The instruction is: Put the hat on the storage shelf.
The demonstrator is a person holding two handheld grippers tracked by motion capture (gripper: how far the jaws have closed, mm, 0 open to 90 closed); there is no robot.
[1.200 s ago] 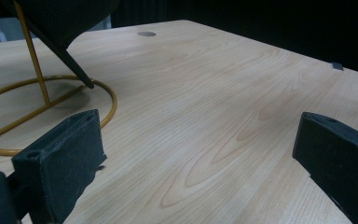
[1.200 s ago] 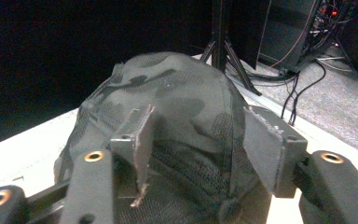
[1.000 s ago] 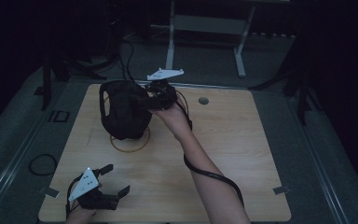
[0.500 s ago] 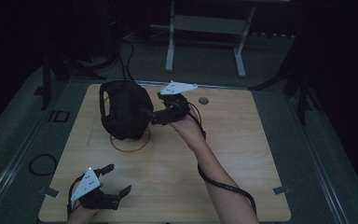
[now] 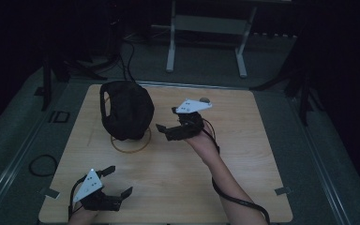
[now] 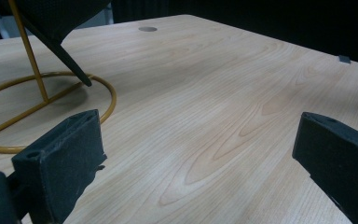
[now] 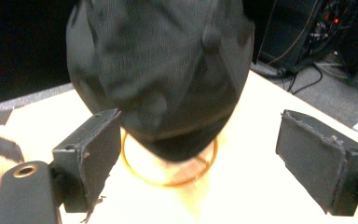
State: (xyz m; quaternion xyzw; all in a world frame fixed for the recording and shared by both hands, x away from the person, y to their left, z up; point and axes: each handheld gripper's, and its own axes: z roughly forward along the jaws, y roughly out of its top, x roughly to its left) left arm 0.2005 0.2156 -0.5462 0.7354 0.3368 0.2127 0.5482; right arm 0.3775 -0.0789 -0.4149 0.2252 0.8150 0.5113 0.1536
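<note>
On the wooden table [image 5: 262, 159], a black cap [image 5: 126, 110] tops a wire stand [image 5: 130, 146] beside the empty, wide-open right claw [image 5: 169, 123]; left claw [image 5: 117, 180] likewise.

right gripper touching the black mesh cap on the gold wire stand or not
Apart. The high view shows bare wood between the right gripper and the black mesh cap; its open jaws hold nothing.

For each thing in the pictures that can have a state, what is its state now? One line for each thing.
Black cap: hanging on the stand, above the table.
Yellow wire stand: upright, its ring base flat on the table.
Left gripper: open, holding nothing, low over the near edge.
Right gripper: open, holding nothing, beside the cap, apart from it.
Wooden table: bare where visible.
</note>
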